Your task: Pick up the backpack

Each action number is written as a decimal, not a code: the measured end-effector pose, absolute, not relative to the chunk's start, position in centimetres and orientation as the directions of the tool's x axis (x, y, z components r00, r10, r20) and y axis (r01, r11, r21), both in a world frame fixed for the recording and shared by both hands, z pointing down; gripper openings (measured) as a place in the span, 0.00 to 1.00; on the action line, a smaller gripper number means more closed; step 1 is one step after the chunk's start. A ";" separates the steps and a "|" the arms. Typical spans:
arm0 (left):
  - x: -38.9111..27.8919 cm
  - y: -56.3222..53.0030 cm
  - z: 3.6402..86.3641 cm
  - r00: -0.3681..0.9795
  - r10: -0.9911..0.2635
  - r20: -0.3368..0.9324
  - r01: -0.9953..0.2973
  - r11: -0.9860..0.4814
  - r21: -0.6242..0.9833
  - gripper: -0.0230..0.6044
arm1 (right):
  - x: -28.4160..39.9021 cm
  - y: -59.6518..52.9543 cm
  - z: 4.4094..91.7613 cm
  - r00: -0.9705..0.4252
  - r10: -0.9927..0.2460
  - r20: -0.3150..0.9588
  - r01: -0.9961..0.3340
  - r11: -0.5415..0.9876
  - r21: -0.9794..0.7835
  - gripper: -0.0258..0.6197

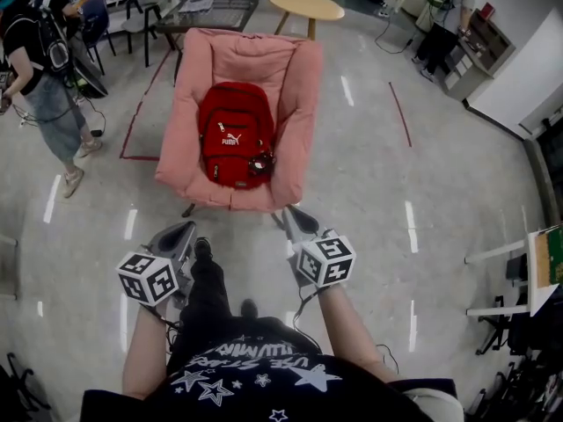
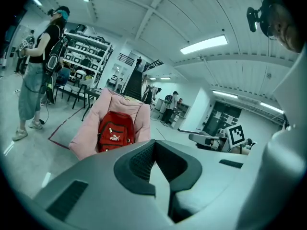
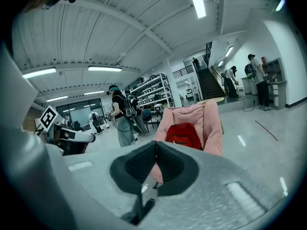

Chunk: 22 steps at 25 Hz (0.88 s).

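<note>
Markings: the red backpack (image 1: 234,134) carries a white PUMA logo (image 1: 230,138) with the leaping-cat emblem on its front pocket, legible from the head view and from the left gripper view. The person holding the tools wears a dark shirt (image 1: 255,381) printed with white stars and lettering; the lettering is upside down and cannot be read with certainty. Each tool bears a cube with black-and-white square markers, one on the left (image 1: 148,277) and one on the right (image 1: 325,260).

Containers: the backpack sits upright in the seat of a pink cushioned chair (image 1: 295,86), leaning on the chair's back. Its contents are not visible. A small dark item (image 1: 261,163) hangs or lies at its lower corner, on the right tool's side; what it is cannot be told.

Tools: the left tool (image 1: 185,228) is clenched, jaw pads meeting, with nothing between them. The right tool (image 1: 290,212) is likewise clenched on nothing. Both point toward the chair. The backpack lies ahead of both tools and well apart from them, roughly between their two lines of aim.

Surroundings: beyond the chair from the tools stands a round wooden table (image 1: 306,4). Red tape lines (image 1: 136,117) mark the floor on the left tool's side of the chair. A person (image 1: 40,77) stands farther out on that same side.
</note>
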State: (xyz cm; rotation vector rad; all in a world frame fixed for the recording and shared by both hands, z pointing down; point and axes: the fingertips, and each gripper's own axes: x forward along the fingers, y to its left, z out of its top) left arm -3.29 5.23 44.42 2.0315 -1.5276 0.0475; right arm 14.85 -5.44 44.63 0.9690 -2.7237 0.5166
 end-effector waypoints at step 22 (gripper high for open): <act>-16.5 -17.5 46.7 0.479 -0.807 0.346 -0.828 -0.285 0.482 0.05 | 2.5 -24.9 45.5 -0.659 -0.666 0.349 -0.749 0.624 -0.224 0.04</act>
